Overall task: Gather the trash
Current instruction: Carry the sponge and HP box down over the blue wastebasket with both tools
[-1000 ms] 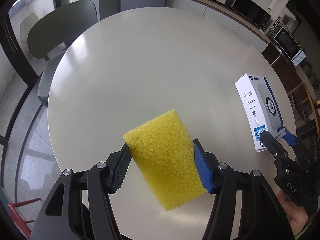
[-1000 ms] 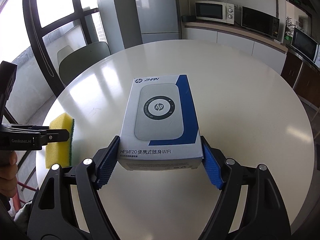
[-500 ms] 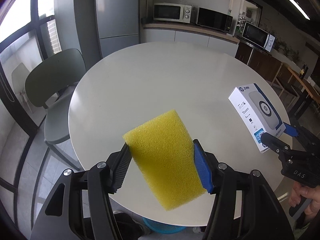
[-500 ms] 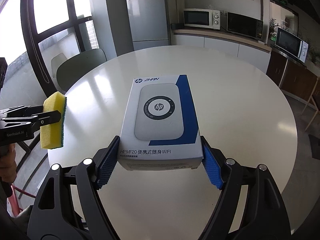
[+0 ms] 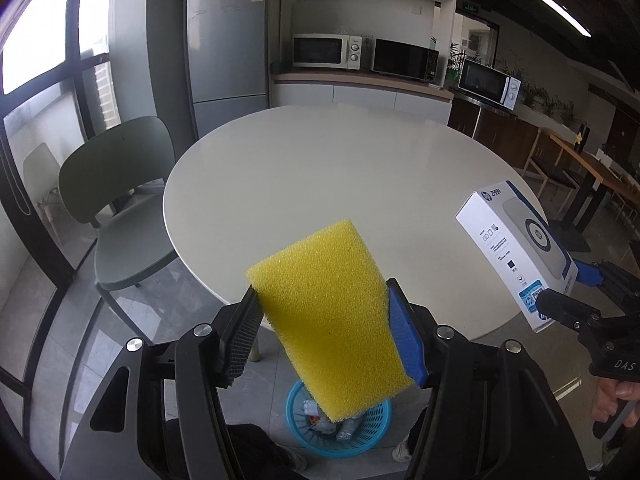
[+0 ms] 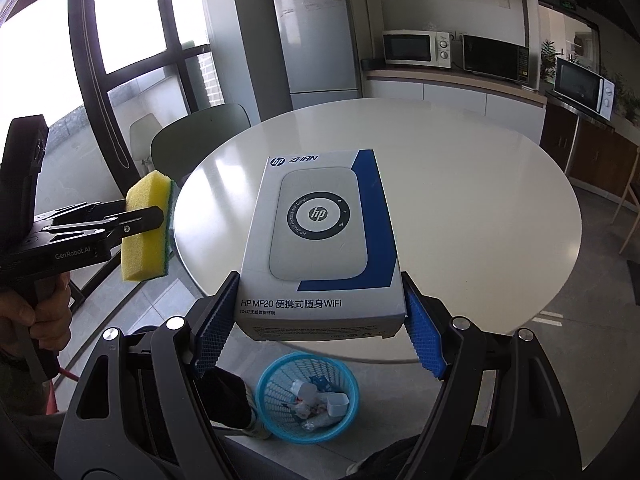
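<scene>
We carry a piece of trash in each hand, and what the drop turns on is where the blue basket (image 6: pixel 307 396) sits: on the floor below and ahead of both loads, near the table (image 6: pixel 460 200) edge. The left gripper (image 5: pixel 324 320) has its jaws closed on the yellow sponge (image 5: pixel 328 320), whose long axis runs forward and down between the pads; in the left wrist view its lower corner overlaps the basket (image 5: pixel 340 432), so we judge this hand the nearer of the two. The right gripper (image 6: pixel 320 320) has its jaws clamped on the short sides of the white HP box (image 6: pixel 320 232), which points its long axis away from us, out over the table. Its basket lies below the box's near end, slightly left.
</scene>
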`<state>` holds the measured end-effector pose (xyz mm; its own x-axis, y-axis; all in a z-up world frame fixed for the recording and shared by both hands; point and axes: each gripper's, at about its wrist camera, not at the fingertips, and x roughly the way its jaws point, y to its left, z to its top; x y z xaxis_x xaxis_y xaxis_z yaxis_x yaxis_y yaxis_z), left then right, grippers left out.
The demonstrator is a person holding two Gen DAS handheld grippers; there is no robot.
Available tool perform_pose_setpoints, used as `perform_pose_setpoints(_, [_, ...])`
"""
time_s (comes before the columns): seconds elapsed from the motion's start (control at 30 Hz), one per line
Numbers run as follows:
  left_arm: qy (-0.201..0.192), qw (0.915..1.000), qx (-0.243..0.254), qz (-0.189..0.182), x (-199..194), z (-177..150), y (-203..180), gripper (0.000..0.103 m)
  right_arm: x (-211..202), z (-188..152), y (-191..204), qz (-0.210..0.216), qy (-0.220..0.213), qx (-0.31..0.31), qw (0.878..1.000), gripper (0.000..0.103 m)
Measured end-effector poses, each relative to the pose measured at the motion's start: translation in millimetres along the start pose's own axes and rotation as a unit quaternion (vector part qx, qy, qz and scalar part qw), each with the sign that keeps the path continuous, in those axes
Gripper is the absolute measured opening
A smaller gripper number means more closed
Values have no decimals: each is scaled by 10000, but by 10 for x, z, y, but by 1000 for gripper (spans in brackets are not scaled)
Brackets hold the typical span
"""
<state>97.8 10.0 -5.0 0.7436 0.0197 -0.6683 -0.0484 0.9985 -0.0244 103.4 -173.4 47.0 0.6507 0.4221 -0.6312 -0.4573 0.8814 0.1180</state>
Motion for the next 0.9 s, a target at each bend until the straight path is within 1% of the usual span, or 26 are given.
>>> perform_pose_setpoints(0.2, [167, 9996, 208, -55, -76, -361, -76, 60, -349, -348, 87, 107, 92, 3, 9999, 72])
perform_pose_setpoints(0.4, [408, 9990, 197, -28, -53, -626, -54, 60, -635, -634, 134, 279, 245, 36, 9993, 72])
perform_pose_setpoints(0.53, [547, 9983, 200, -60, -18, -774, -43, 60, -766, -830, 160, 415, 437, 52, 9982, 72])
perform_pose_setpoints(0.67, [699, 9973, 219, -84, 53, -924, -48, 60, -757, -1004, 195, 542, 683, 49, 9962, 72])
perform_pose_setpoints(0.73, [739, 9969, 266, -99, 95, -990, -63, 60, -686, -1107, 208, 612, 848, 76, 9945, 72])
perform_pose_setpoints(0.8, [814, 9962, 290, -76, 182, -1061, -70, 60, -550, -1214, 183, 666, 1058, 160, 9920, 72])
perform_pose_setpoints(0.9, [1046, 9942, 266, -42, 397, -1199, -48, 60, -266, -1348, 120, 692, 1356, 325, 9878, 72])
